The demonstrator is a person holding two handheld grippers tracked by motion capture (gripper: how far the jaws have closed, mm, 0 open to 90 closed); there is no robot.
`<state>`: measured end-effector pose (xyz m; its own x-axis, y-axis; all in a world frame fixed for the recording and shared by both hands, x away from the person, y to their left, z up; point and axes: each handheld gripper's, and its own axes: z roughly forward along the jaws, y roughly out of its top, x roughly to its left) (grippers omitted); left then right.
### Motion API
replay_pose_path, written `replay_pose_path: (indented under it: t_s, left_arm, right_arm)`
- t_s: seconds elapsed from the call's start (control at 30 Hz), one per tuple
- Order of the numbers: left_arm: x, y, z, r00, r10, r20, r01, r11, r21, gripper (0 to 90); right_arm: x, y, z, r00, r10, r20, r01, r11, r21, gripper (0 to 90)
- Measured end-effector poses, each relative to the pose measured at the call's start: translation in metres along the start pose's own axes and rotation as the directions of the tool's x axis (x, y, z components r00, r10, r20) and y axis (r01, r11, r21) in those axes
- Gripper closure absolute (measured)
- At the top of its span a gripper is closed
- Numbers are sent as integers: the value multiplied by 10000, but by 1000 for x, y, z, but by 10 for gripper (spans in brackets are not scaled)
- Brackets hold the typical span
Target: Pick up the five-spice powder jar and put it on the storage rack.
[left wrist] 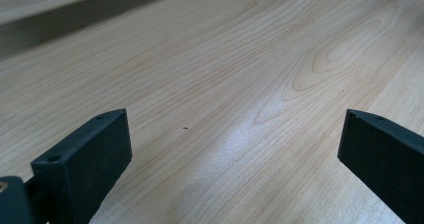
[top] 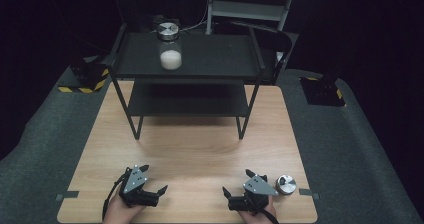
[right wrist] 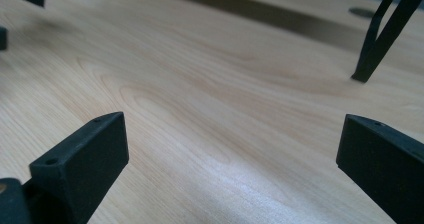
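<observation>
Resting low at the near edge of the light wooden table (top: 200, 149), the left gripper (top: 152, 180) and right gripper (top: 237, 183) both have their jaws spread wide, holding nothing. Just beside the right gripper stands a small round metal-topped jar (top: 286, 184), probably hard, smooth and light; gripping its sides below the cap looks safest. The table's corner lies near it. Open wood stretches ahead to the black two-tier metal shelf (top: 200, 74), where a glass jar of white powder (top: 170, 48) stands.

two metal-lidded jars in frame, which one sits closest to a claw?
The small jar on the table's near right corner, right beside the right claw. The other, a taller glass jar with white contents, stands far off on the black shelf's top tier.
</observation>
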<state>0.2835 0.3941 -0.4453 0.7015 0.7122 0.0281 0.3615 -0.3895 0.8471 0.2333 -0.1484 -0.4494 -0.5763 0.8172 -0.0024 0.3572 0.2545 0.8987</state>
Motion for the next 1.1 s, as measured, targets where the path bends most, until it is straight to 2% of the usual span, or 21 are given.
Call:
replay_pose_path:
  t_s: [0.3,0.53,0.73,0.83,0.93,1.0,1.1]
  left_arm:
    - [1,0,0,10000,66,46,-66,10000,-10,9]
    - [0,-1,-1,9999,133,26,-133,9999,-7,9]
    - [1,-1,-2,9999,135,48,-135,9999,28,9]
    - [1,-1,-2,9999,132,59,-132,9999,25,9]
    - [2,0,-2,9999,103,90,-103,9999,65,9]
    - [2,0,-2,9999,119,103,-120,9999,82,9]
    - [3,1,-1,9999,86,146,-88,9999,112,9]
  right_arm:
    - [8,0,-25,9990,-130,436,163,9970,-758,4]
    - [6,-3,-42,9938,97,1109,34,9931,-1172,4]
    - [3,-8,-57,9825,330,1832,-65,9897,-1433,5]
    - [1,-10,-61,9783,462,2018,-159,9886,-1495,5]
    - [1,-13,-70,9669,611,2477,-220,9873,-1576,4]
    - [0,-14,-72,9639,656,2579,-244,9868,-1598,5]
    - [-1,-18,-79,9535,880,2883,-383,9840,-1739,5]
